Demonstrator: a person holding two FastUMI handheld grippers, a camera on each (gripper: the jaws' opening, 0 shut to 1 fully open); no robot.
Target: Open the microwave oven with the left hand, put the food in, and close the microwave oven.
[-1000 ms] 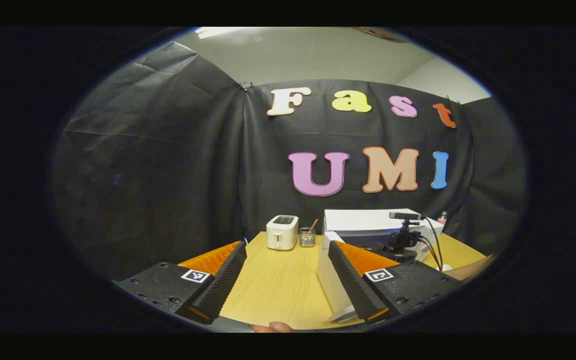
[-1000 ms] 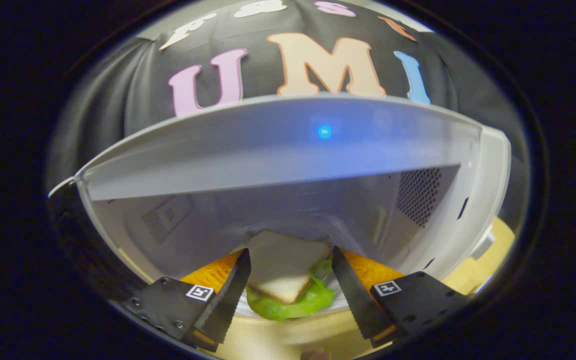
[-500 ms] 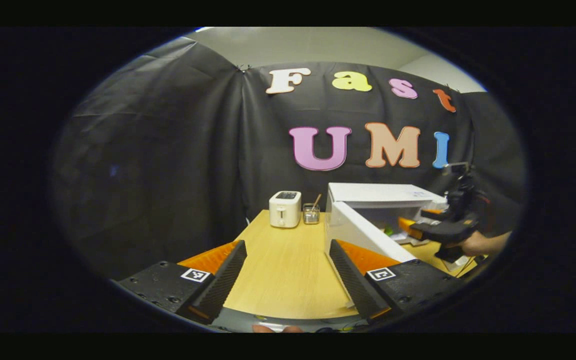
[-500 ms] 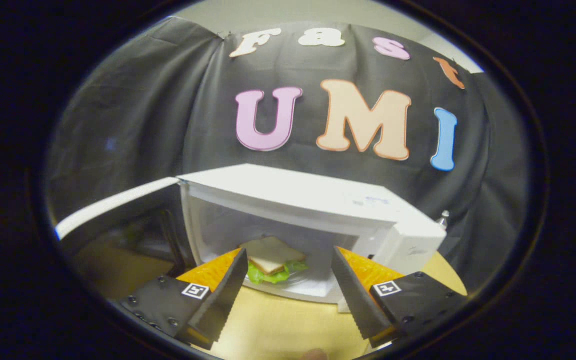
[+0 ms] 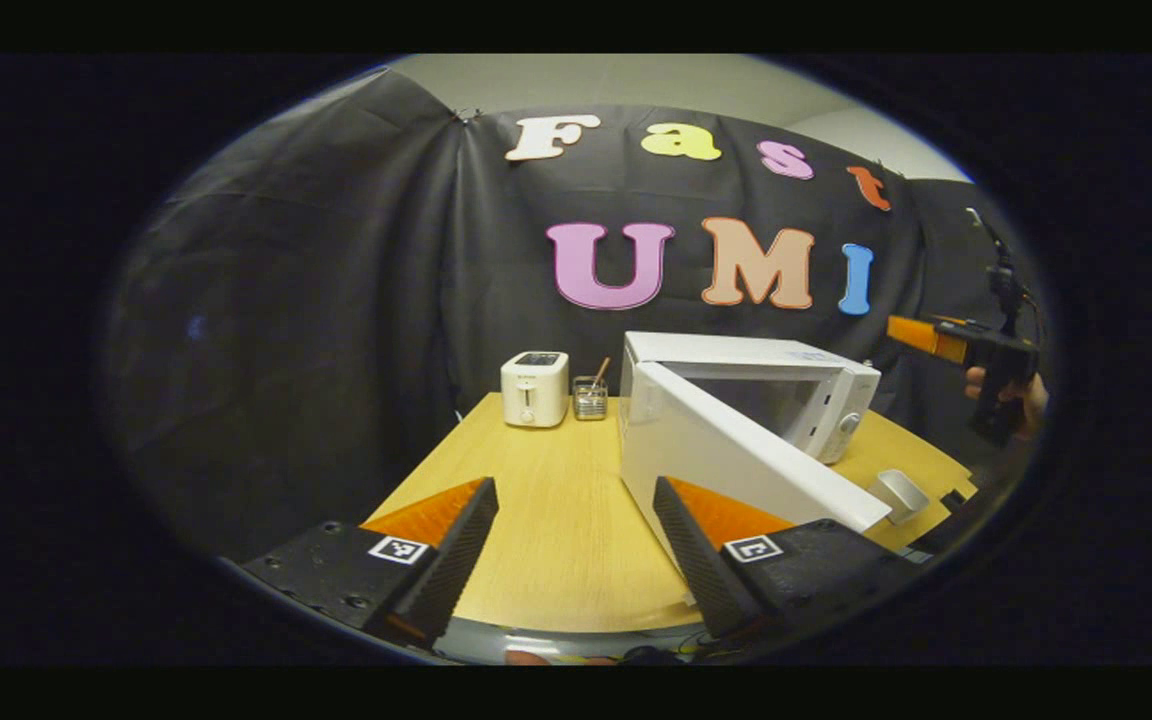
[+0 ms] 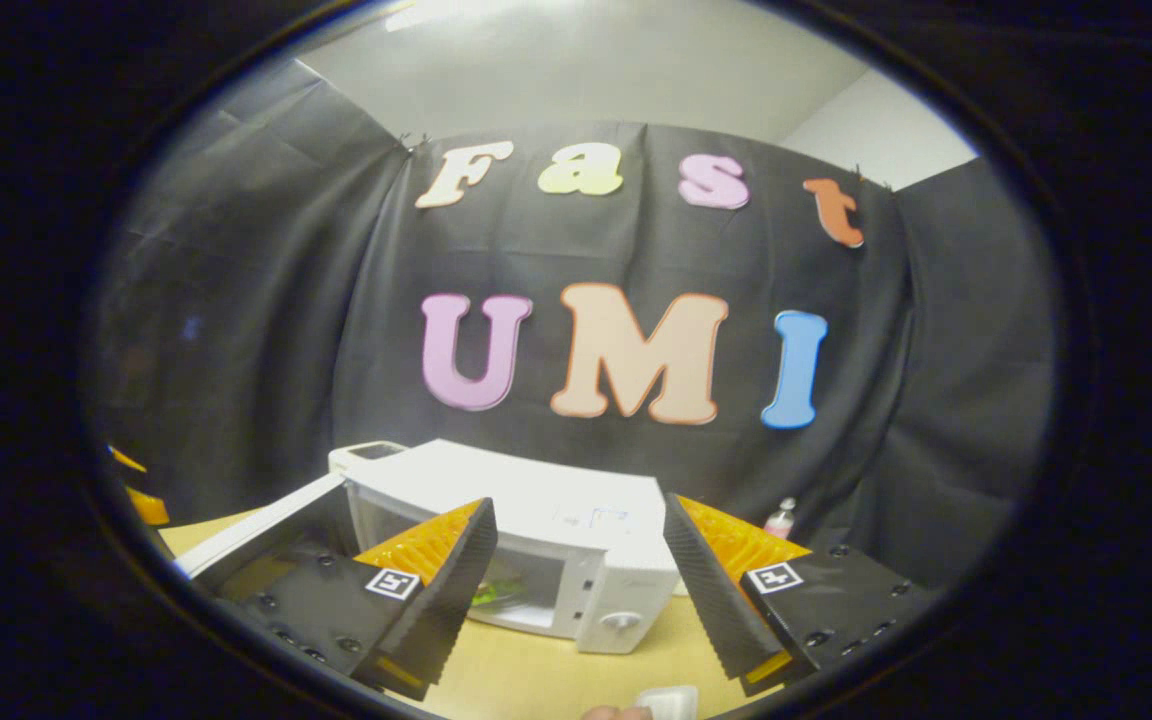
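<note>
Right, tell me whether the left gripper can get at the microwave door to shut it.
Probably yes: the left gripper is open, and the door swings out just ahead of its right finger, with only bare table between.

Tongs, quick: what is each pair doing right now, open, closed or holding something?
Left tongs: open, holding nothing.
Right tongs: open, holding nothing.

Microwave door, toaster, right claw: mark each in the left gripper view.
microwave door (image 5: 726, 465): left gripper view, on the white outer face of the open door.
toaster (image 5: 534, 389): left gripper view, on its front face.
right claw (image 5: 921, 335): left gripper view, on the fingers, held up at the far right.
</note>
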